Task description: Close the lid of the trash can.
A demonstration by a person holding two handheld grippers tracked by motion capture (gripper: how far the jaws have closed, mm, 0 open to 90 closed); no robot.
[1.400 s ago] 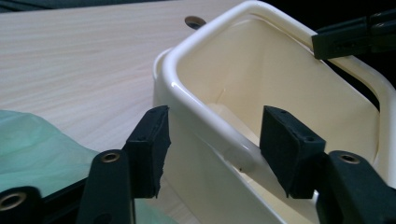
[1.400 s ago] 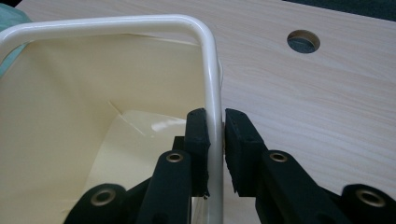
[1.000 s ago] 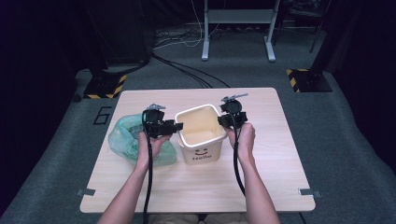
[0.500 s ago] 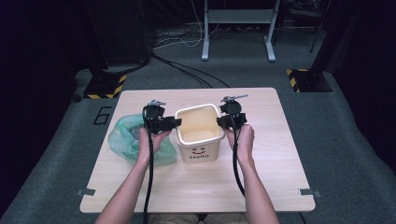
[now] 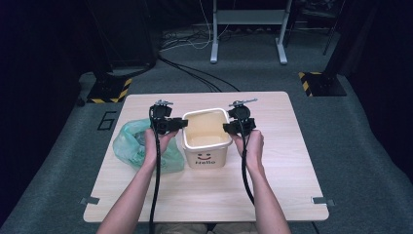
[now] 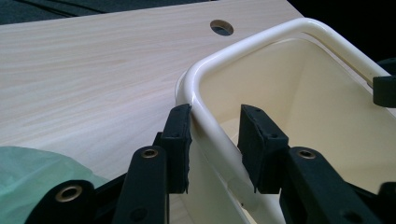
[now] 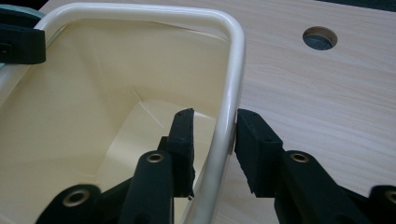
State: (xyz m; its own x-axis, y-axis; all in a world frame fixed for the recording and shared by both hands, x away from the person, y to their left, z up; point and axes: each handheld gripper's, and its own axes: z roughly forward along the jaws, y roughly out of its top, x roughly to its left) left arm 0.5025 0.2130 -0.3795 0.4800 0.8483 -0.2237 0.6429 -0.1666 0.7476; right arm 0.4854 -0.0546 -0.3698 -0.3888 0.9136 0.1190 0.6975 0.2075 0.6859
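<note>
A cream bin (image 5: 204, 151) with a smiley and "Hello" on its front stands mid-table, empty inside. My left gripper (image 5: 181, 124) straddles its left rim. In the left gripper view (image 6: 215, 140) the outer pad (image 6: 180, 140) lies against the rim (image 6: 261, 42), the inner pad stands off it, and the jaws have just been closing. My right gripper (image 5: 229, 127) straddles the right rim. In the right gripper view (image 7: 215, 140) its jaws have just been opening and the rim (image 7: 231, 70) stands loose between the pads.
A crumpled green plastic bag (image 5: 131, 146) lies left of the bin, under my left forearm, and shows in the left gripper view (image 6: 28, 172). The wooden table (image 5: 292, 161) has a round hole (image 7: 319, 37) at each far corner. Cables and stand feet lie on the floor beyond.
Both hands and the bin stay where they were. The jaw motion is too small to make out in the high view.
</note>
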